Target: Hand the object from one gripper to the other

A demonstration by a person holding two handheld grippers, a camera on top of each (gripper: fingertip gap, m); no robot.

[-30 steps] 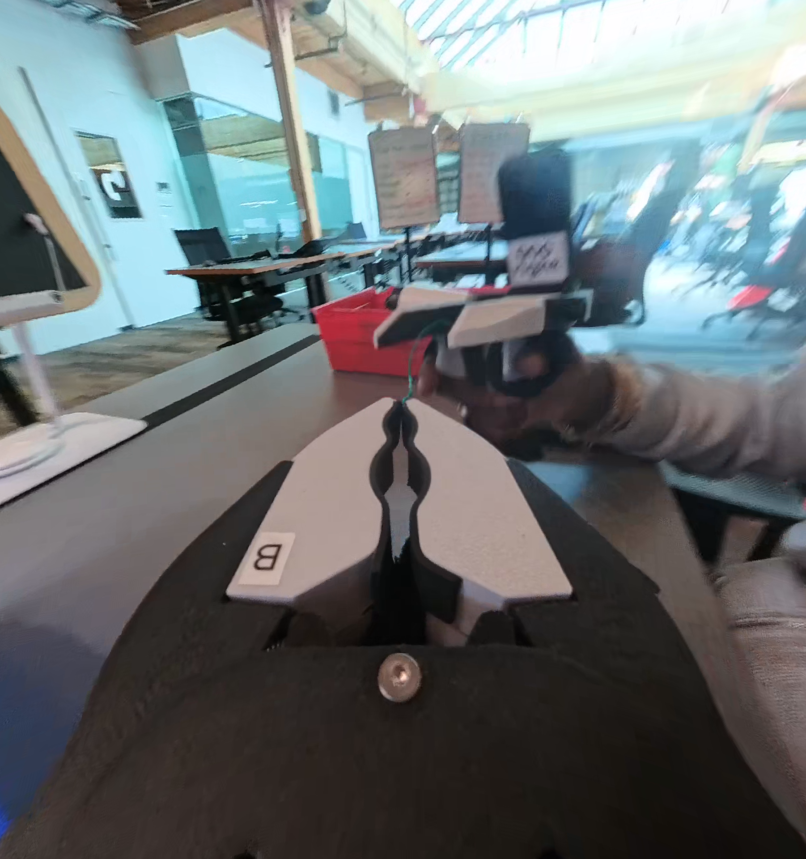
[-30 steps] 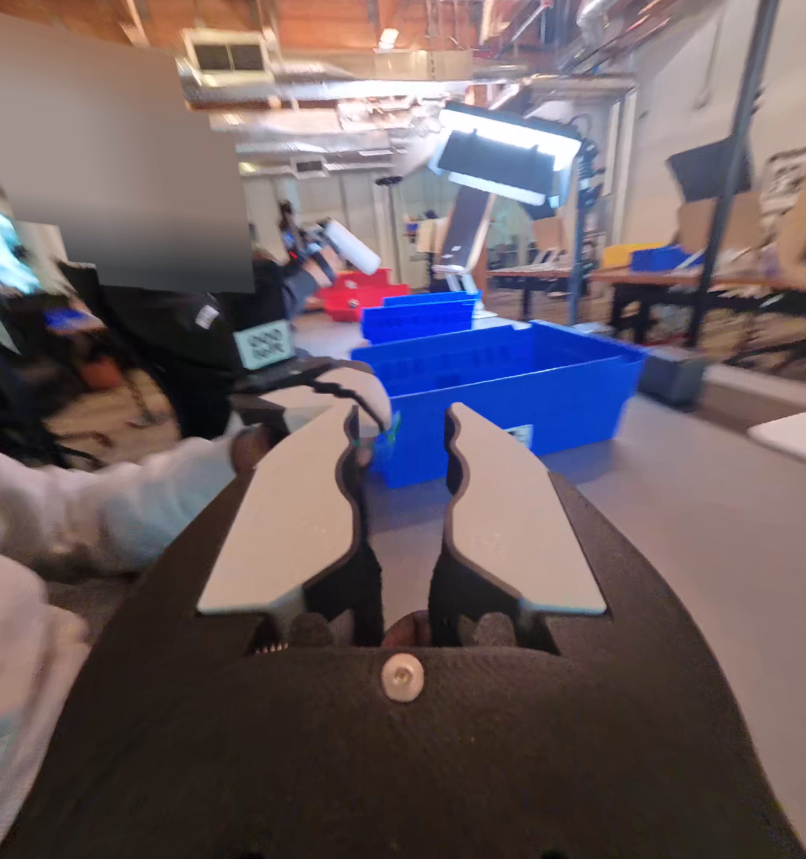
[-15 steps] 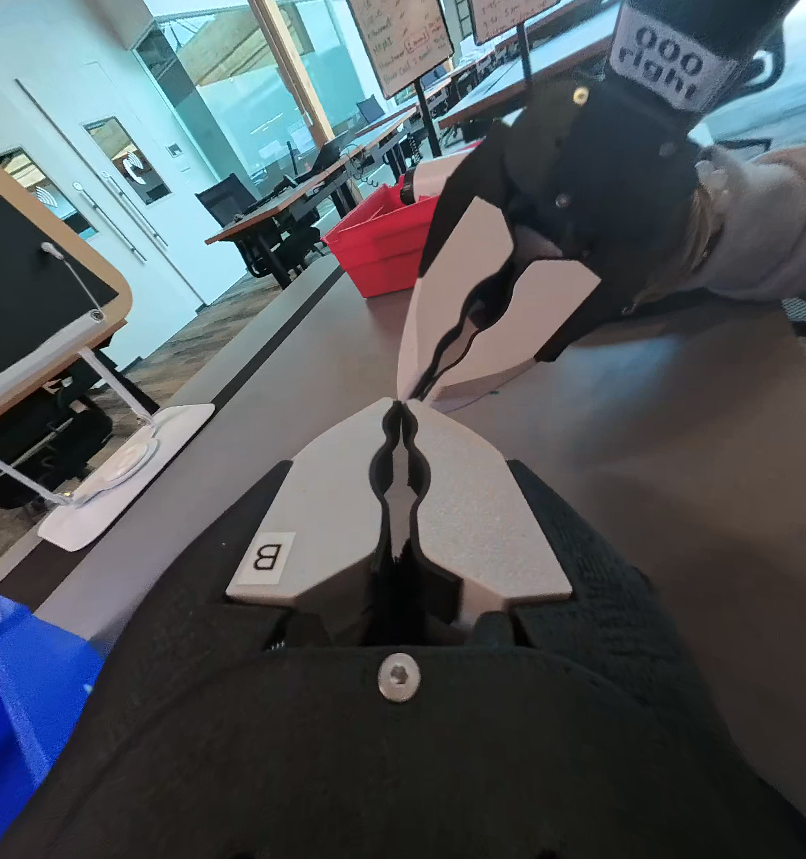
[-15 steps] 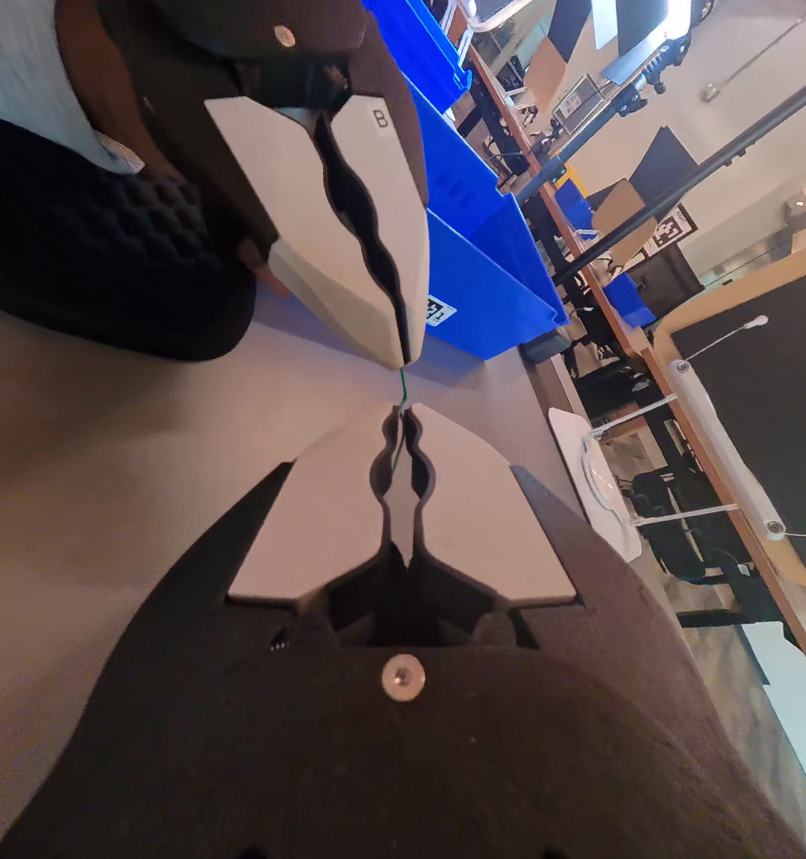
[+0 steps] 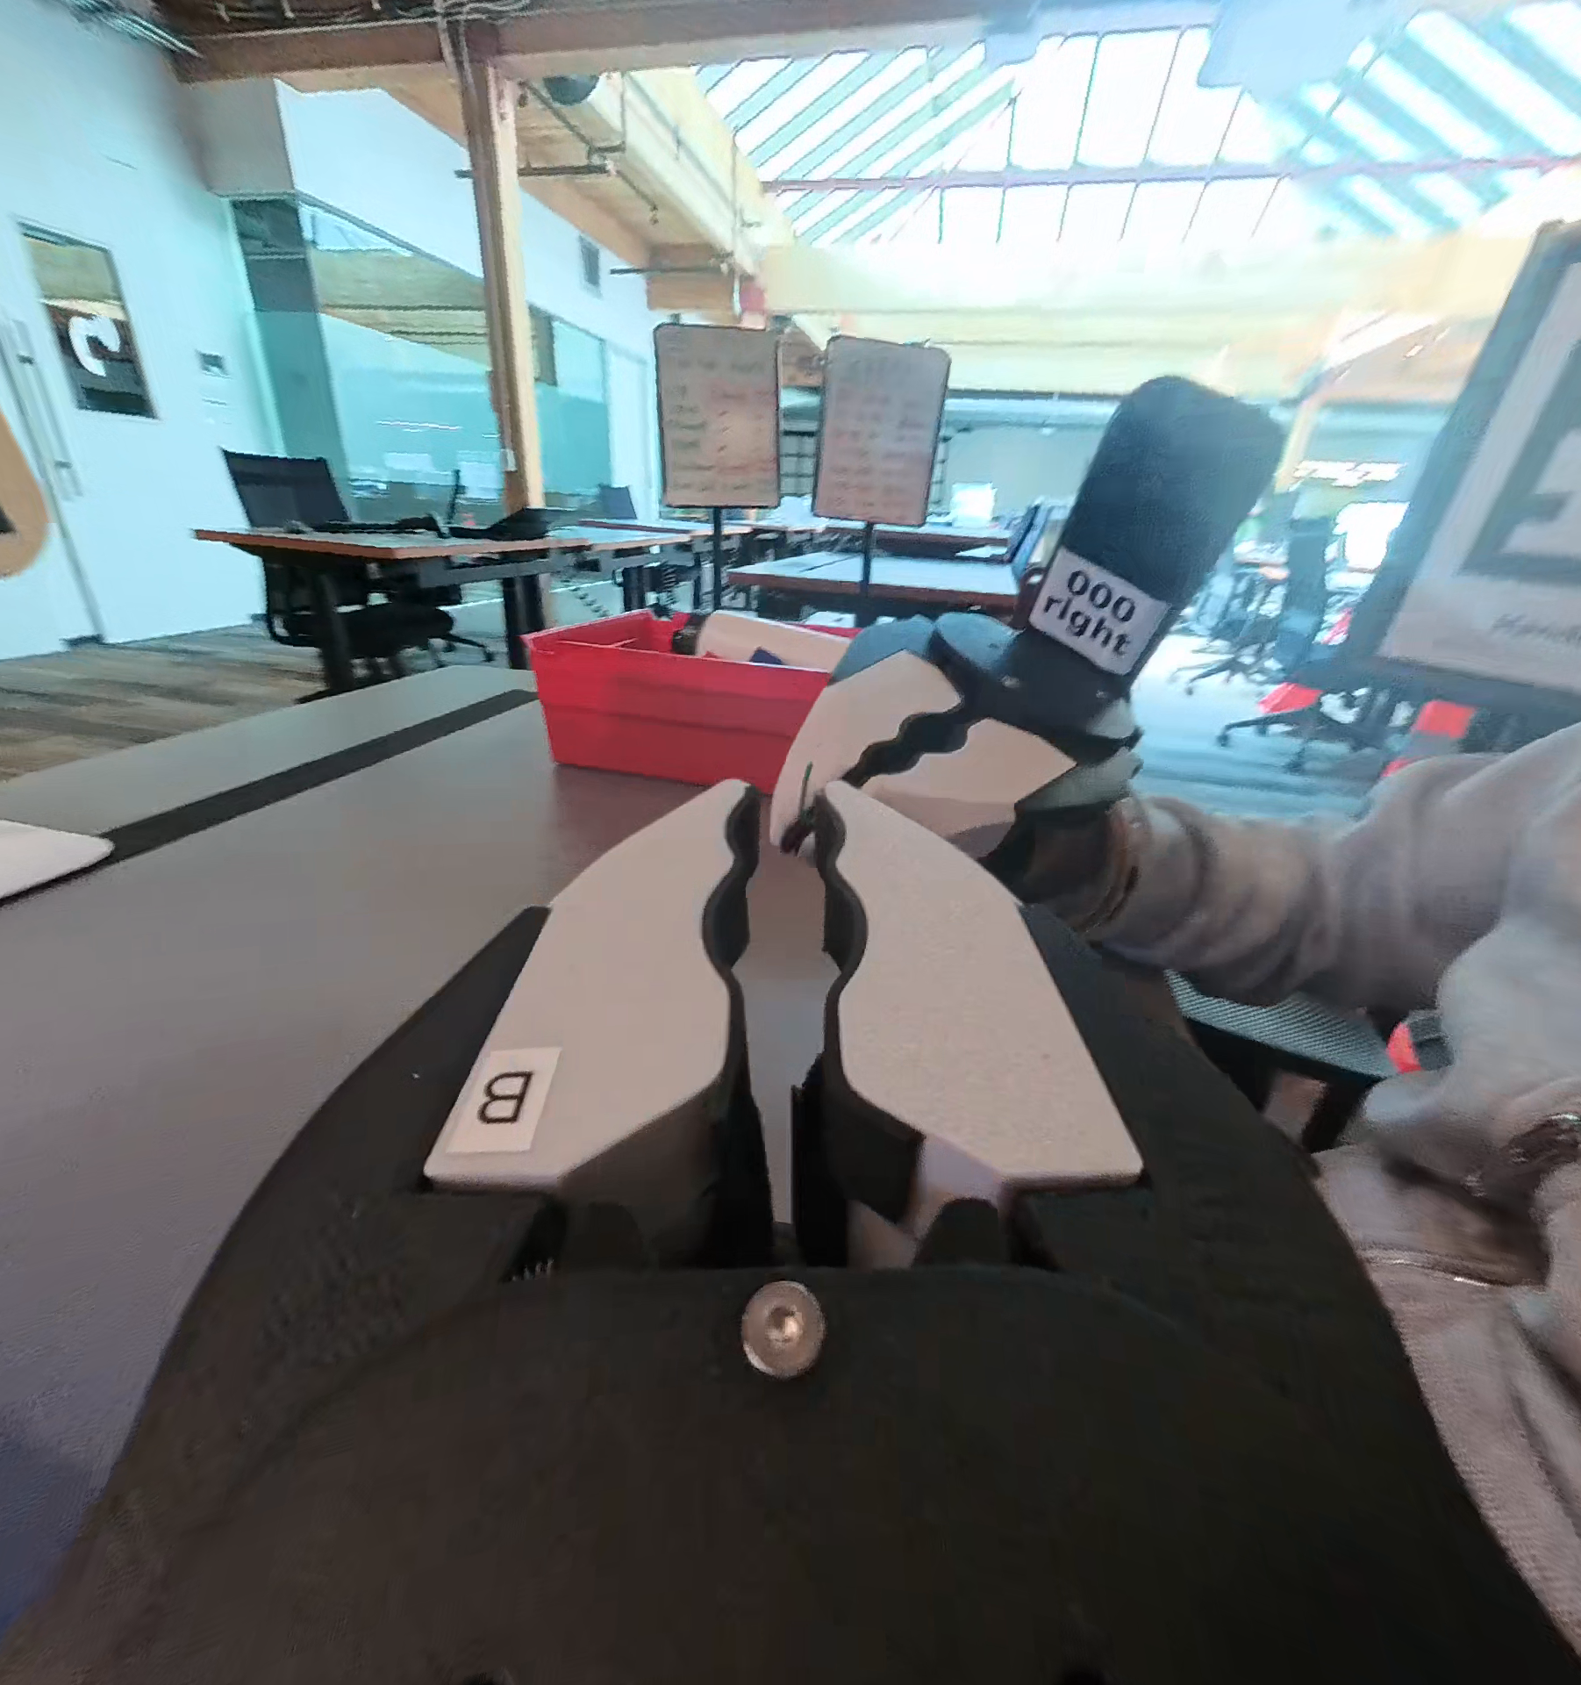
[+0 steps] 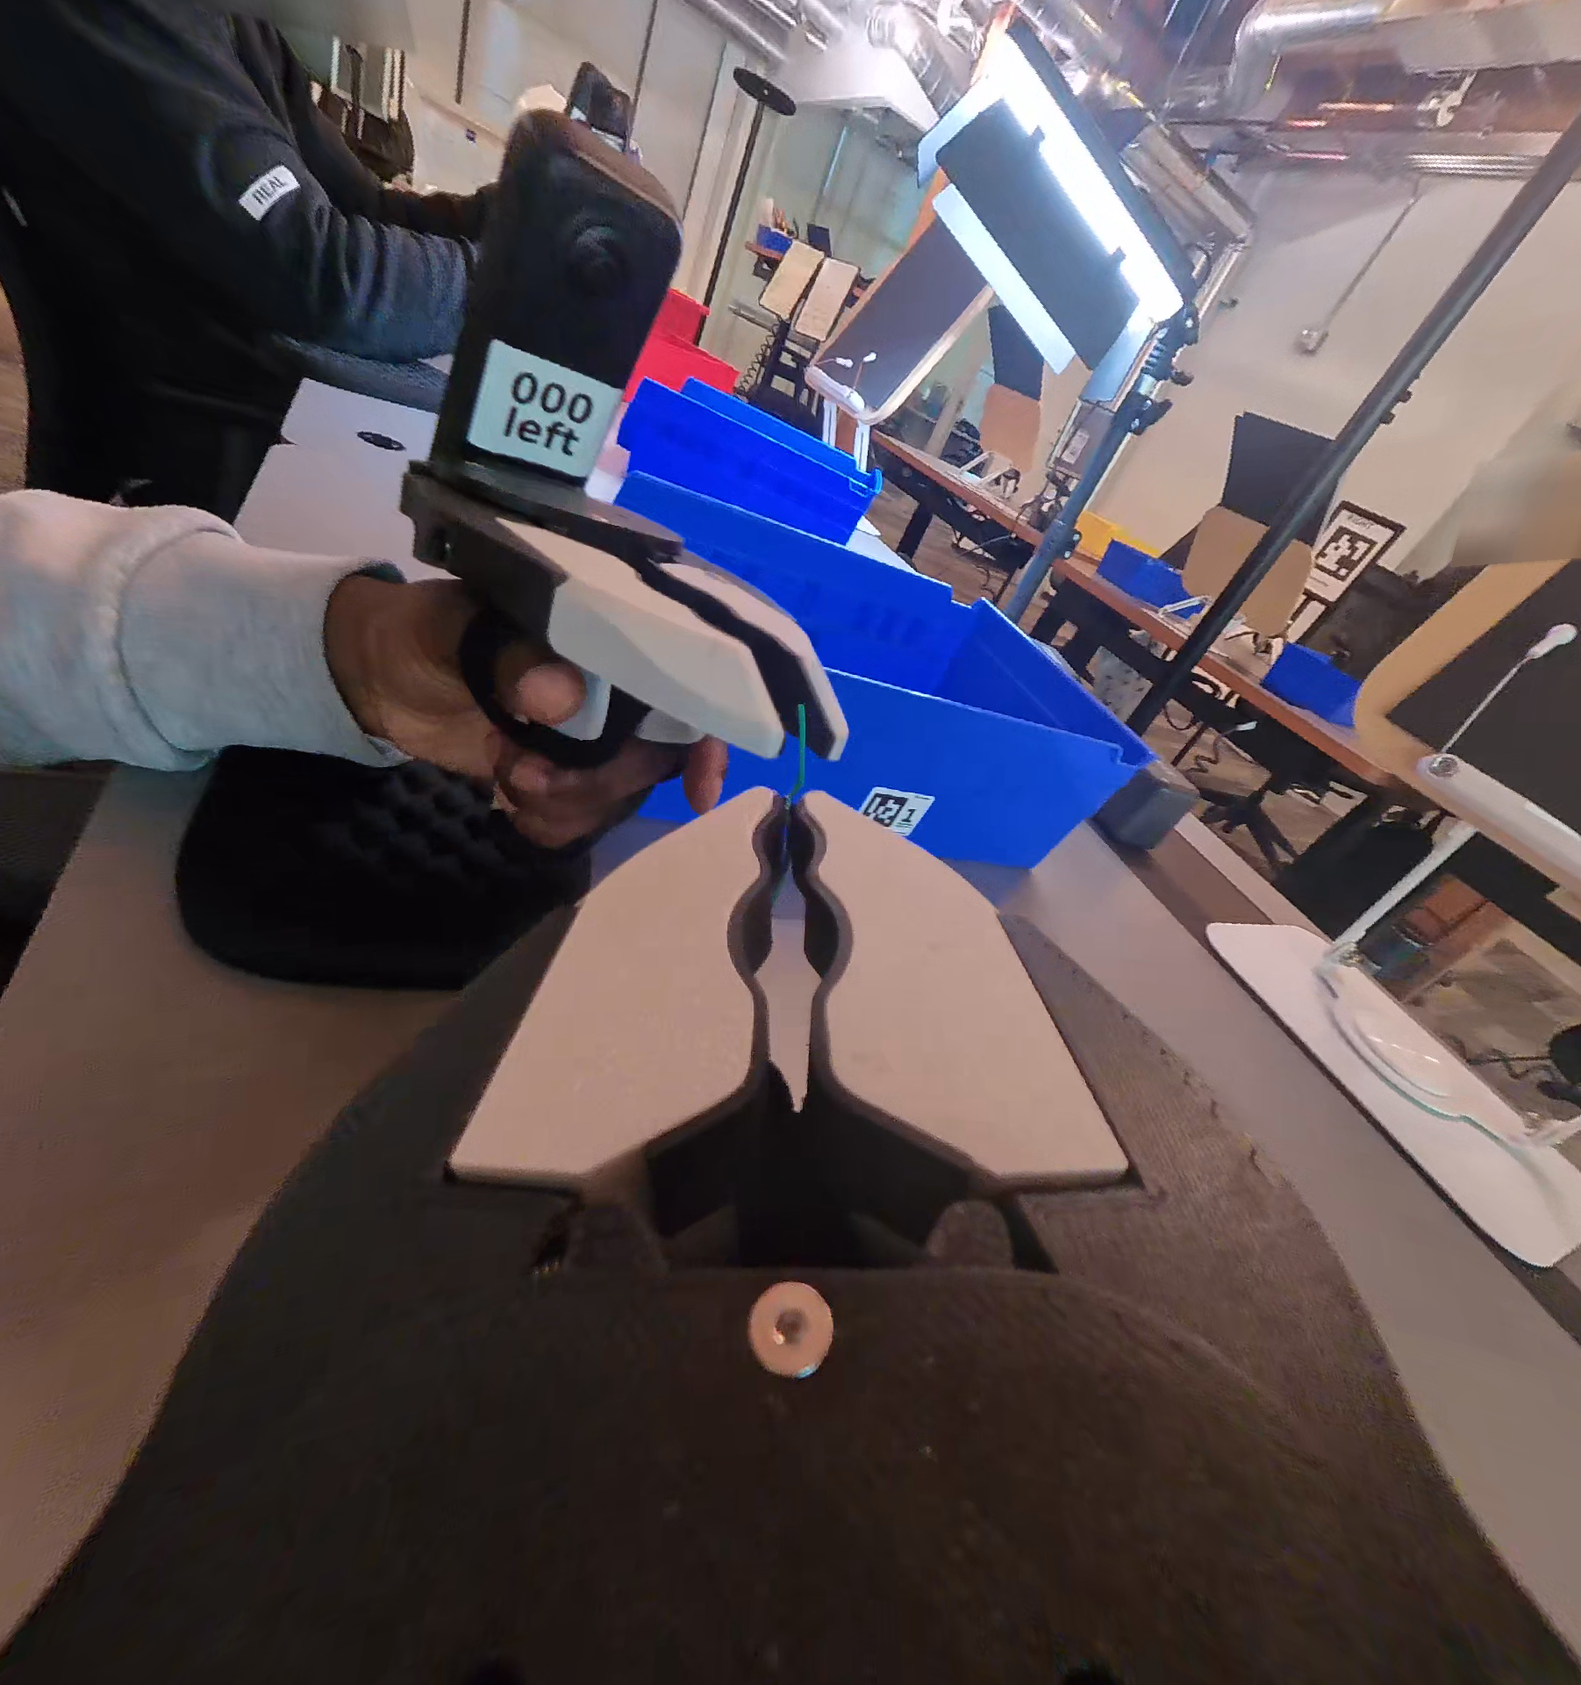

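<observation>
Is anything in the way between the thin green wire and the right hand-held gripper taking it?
Nothing visible. The green wire already sits pinched in the right hand-held gripper; the left hand-held gripper has its fingers apart.

White label (image 6: 532, 412), finger sticker (image 5: 504, 1099), bin tag (image 6: 896, 810) (patterned)

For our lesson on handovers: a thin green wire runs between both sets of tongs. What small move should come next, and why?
Probably draw the right tongs back, taking the green wire clear. They are shut on its lower end, while the left tongs stand open, with its upper end apparently loose at their tips.
</observation>
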